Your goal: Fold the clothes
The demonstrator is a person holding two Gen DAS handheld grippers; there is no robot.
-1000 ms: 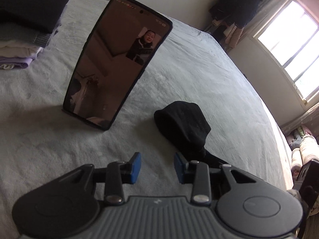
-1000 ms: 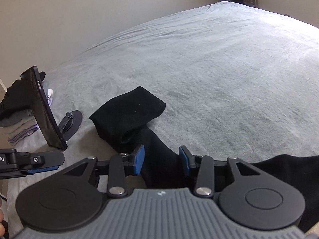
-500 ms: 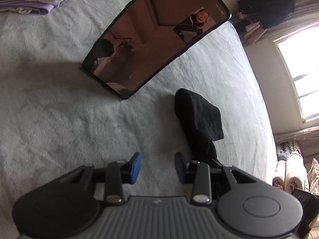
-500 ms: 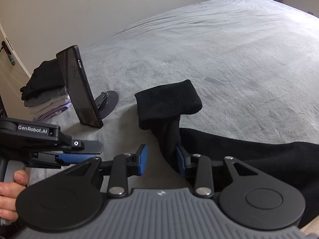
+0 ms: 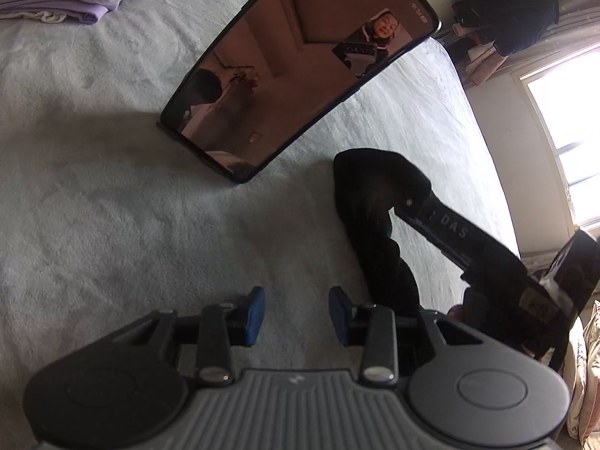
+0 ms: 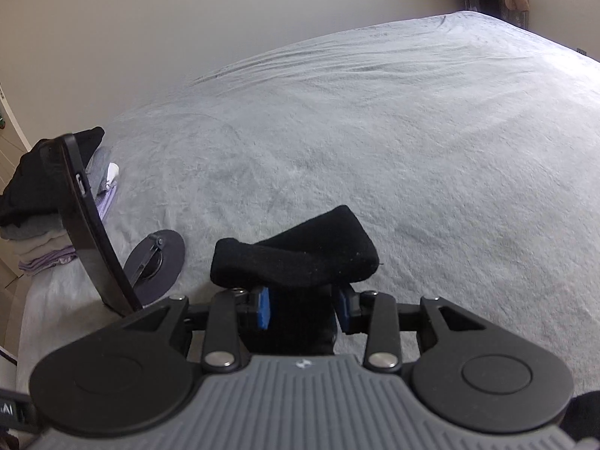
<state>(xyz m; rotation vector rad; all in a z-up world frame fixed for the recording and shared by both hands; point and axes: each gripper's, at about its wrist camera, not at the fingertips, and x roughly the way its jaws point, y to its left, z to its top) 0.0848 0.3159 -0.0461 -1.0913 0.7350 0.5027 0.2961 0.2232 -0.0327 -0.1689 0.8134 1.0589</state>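
Left wrist: black garment lay on the grey bed, long and narrow, running from near the left gripper away toward the phone. Jaws spread, nothing between. Folded stack at far corner.

Right wrist: right gripper pinching the garment, cuffed end doubled crosswise. Mid-fold, probably.

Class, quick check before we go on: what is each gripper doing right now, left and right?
Left gripper: open, holding nothing, over the bedspread.
Right gripper: jaws around the black garment; a firm clamp cannot be told.
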